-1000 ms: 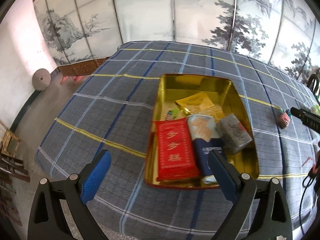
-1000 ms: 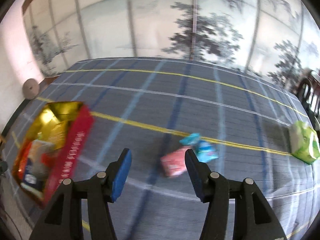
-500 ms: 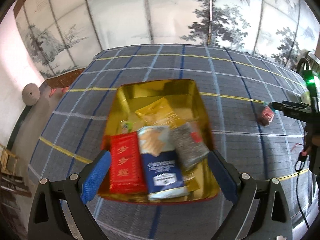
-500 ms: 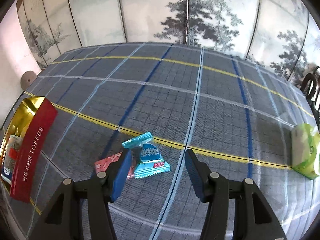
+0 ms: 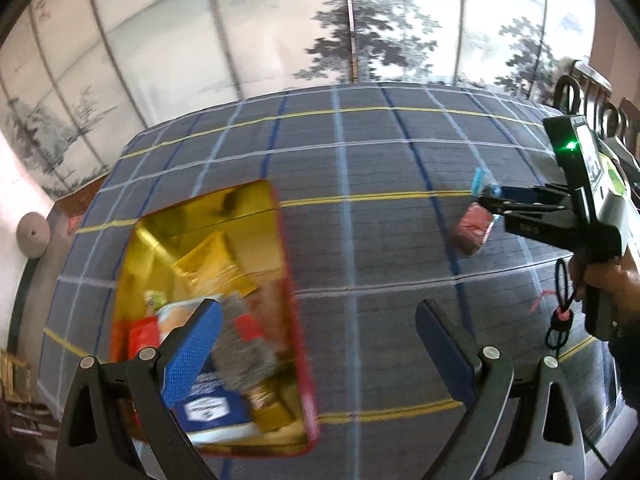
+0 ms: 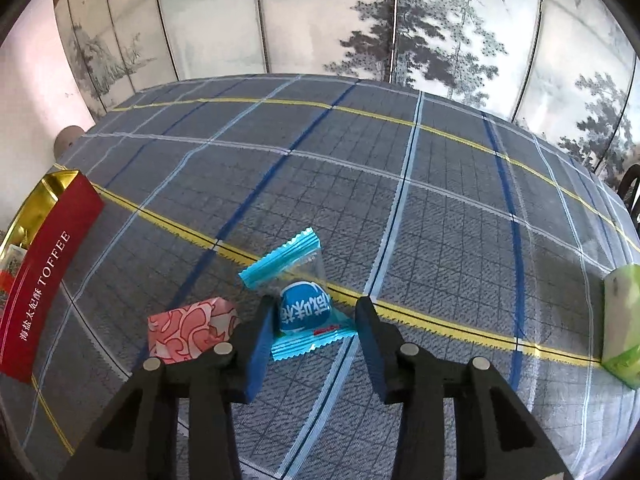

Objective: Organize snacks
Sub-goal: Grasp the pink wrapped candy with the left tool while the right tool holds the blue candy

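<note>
My right gripper (image 6: 314, 322) is low over the plaid tablecloth (image 6: 440, 208), jaws closing with the blue candy (image 6: 304, 308) between them. Left pad sits against the wrapper; the right pad looks a hair off it, so not a firm pinch from what this view gives. The candy's crimped top end sticks up past the fingertips. Pink wrapped snack (image 6: 190, 330) lies just left of my left finger, apart from the candy.

Only the right wrist view shows the green packet (image 6: 624, 322) at the far right edge, plus the red outer side of the toffee tin (image 6: 44, 276), lettered TOFFEE, well to the left.

The left wrist view gives what the right can't: the tin's gold interior (image 5: 180, 248) holding several packets, blurred. It also catches my right gripper from the side, tips at the candy, pink snack just below, with my hand (image 5: 612, 292) on the handle.

Left gripper (image 5: 320, 348) is spread wide and empty, left finger over the tin, right finger over bare cloth.
</note>
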`<state>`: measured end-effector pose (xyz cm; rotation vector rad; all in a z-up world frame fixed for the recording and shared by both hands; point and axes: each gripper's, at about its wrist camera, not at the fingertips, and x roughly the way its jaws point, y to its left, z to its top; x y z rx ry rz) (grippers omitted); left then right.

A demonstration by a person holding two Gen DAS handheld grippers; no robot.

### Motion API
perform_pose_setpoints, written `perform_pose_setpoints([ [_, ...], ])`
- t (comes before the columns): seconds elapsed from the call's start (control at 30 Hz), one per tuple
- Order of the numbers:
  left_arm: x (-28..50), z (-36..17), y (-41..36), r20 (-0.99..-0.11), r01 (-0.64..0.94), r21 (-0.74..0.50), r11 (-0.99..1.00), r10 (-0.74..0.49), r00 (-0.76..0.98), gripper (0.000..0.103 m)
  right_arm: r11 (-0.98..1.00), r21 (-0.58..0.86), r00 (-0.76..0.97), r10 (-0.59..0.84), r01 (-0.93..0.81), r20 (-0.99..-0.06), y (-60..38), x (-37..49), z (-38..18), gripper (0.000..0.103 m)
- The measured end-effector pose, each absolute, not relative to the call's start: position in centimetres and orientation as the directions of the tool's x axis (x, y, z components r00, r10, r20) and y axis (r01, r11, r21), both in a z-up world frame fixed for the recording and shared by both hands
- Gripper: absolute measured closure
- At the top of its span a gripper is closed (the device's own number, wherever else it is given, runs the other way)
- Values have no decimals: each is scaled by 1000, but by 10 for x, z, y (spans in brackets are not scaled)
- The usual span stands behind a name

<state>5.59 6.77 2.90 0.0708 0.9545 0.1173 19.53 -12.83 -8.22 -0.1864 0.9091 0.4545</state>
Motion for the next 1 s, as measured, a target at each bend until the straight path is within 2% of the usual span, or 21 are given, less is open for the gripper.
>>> perform_pose_setpoints([
  [0.23,76,16,42,-798,-23,110,994,102,594,7,895,15,563,293,-446,-773,-135,187,-82,65],
  [0.63,92,1,-5,-759,115,131,985,25,650,7,944,4,603,215,-331,-768,-186,160,-84,65],
  [1.0,114,-5,-23,-769,201,89,976,-61,636,7,964,43,621,203,-262,-757,-215,130,-88,65],
])
